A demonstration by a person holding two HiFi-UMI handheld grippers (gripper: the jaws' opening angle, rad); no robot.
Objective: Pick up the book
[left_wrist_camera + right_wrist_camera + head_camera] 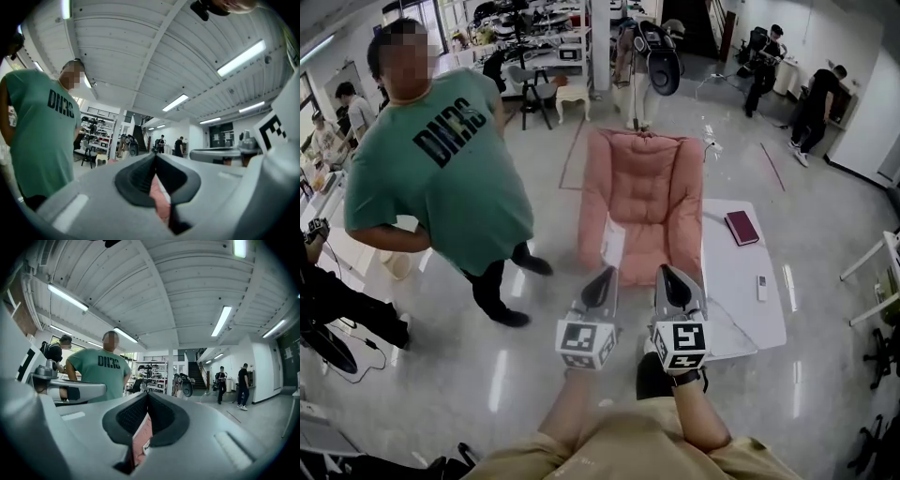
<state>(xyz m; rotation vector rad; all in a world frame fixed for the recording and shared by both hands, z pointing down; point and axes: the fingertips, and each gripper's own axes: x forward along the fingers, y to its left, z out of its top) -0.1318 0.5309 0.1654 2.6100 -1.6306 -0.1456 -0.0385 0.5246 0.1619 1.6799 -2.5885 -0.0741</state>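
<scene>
Left gripper (602, 281) fingers shut tip to tip, empty; right gripper (672, 279) same. Dark red rectangular book (742, 227) lies flat on white rectangular counter (736, 300), ahead-right of right fingers, well apart, near far edge. Pink cushioned chair (642, 197) dead ahead. Green T-shirt (441, 178), print reads "DN3C", left of left fingers; glossy floor (534, 366) open between.

Left gripper (600, 287) and right gripper (676, 287) side by side — jaws together, level

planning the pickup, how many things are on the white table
2: a dark red book near the table's far end, a small white remote-like thing by its right edge. The near left corner is hidden, so more may be there.
</scene>
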